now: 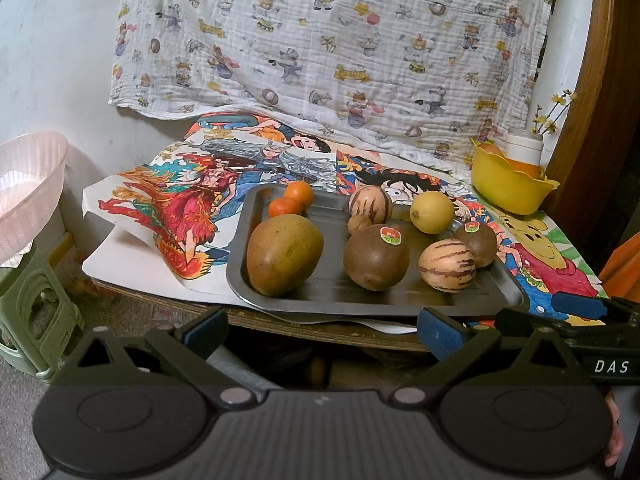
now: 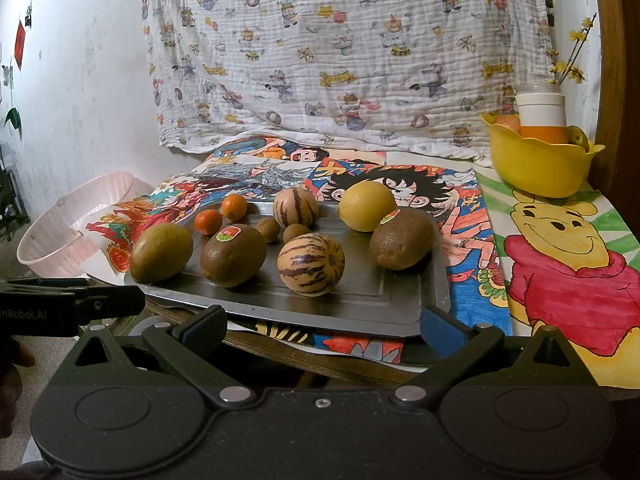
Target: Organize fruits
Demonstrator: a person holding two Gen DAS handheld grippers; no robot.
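A grey metal tray [image 1: 360, 300] [image 2: 380, 300] holds several fruits: kiwis [image 1: 376, 256] [image 2: 233, 255], two striped melons [image 1: 447, 265] [image 2: 311, 263], a lemon [image 1: 432, 212] [image 2: 367, 206], two small oranges [image 1: 299, 194] [image 2: 234, 207] and small brown fruits [image 1: 359, 224] [image 2: 268, 229]. My left gripper [image 1: 322, 330] is open and empty, just in front of the tray's near edge. My right gripper [image 2: 324, 330] is open and empty, also at the near edge. The right gripper shows at the right of the left wrist view [image 1: 580, 308]. The left gripper's body shows at the left of the right wrist view.
A yellow bowl [image 1: 508, 188] [image 2: 540, 164] with fruit and a white-capped jar [image 2: 541, 114] stands at the back right. A pink basket [image 1: 28, 188] [image 2: 72, 232] sits left of the table on a green stool [image 1: 36, 312]. Cartoon drawings [image 2: 568, 264] cover the table; a cloth [image 1: 328, 40] hangs behind.
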